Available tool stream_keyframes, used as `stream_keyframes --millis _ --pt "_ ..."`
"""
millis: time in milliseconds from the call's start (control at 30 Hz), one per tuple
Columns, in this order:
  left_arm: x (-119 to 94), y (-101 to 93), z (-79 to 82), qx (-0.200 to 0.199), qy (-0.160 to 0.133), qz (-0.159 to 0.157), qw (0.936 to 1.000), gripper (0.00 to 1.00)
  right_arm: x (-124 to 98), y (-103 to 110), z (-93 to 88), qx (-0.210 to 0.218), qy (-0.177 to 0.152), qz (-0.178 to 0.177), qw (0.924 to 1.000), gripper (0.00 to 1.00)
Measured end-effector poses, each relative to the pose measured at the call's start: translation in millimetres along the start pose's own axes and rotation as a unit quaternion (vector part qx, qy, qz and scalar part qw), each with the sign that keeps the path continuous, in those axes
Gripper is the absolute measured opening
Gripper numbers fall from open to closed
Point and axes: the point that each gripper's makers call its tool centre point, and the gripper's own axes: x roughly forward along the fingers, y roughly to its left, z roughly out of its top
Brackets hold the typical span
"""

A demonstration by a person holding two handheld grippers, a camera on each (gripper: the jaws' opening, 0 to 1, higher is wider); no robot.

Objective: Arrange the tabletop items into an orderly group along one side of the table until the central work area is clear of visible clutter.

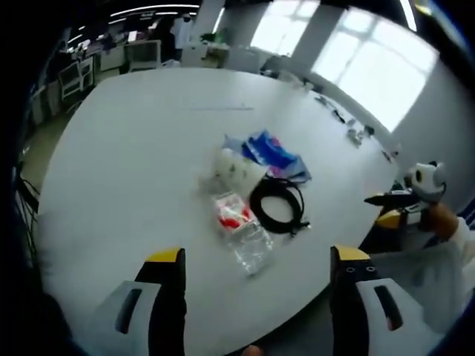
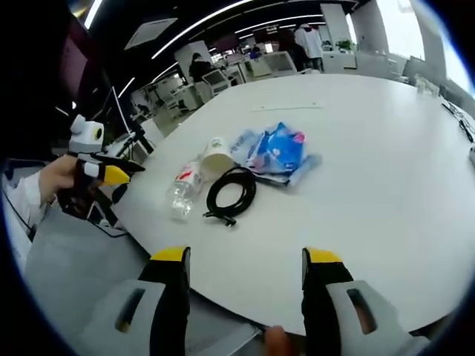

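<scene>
Four items lie grouped mid-table on the white round table [image 1: 133, 148]: a paper cup [image 1: 236, 169] on its side, a blue plastic bag [image 1: 273, 154], a coiled black cable [image 1: 277, 206] and a clear plastic bottle [image 1: 241, 228] with a red label. My left gripper [image 1: 257, 256] is open and hovers short of the bottle, holding nothing. The right gripper view shows the same cup [image 2: 216, 152], bag [image 2: 278, 152], cable [image 2: 231, 193] and bottle [image 2: 182, 191] on the table [image 2: 371, 163]. My right gripper [image 2: 246, 256] is open over the near table edge, well clear of the cable.
The right gripper [image 1: 404, 200], held in a hand, shows past the table's right rim. The left gripper [image 2: 104, 174] hangs off the table's left side. Small items [image 1: 356, 133] lie along the far edge by the windows. Desks, chairs and people [image 2: 308, 37] stand behind.
</scene>
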Motion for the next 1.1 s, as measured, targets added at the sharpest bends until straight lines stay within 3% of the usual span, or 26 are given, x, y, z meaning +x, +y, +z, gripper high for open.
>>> stream_keyframes --millis 267,533,1100 --pt "13 -5.4 1.2 -0.019 0.006 -0.003 0.9998 0.75 -5 -1 -6.1 0.016 -0.002 -0.005 0.9999 0.58" --pt "26 -10.1 -0.8 -0.003 0.022 0.003 0.9997 0.74 -11 -2 -14.1 0.029 0.002 -0.01 0.9995 0.58" --pt "63 0.8 -2.6 -0.04 0.04 0.026 0.9981 0.69 -3 -2 -19.9 0.057 0.003 -0.003 0.9984 0.58"
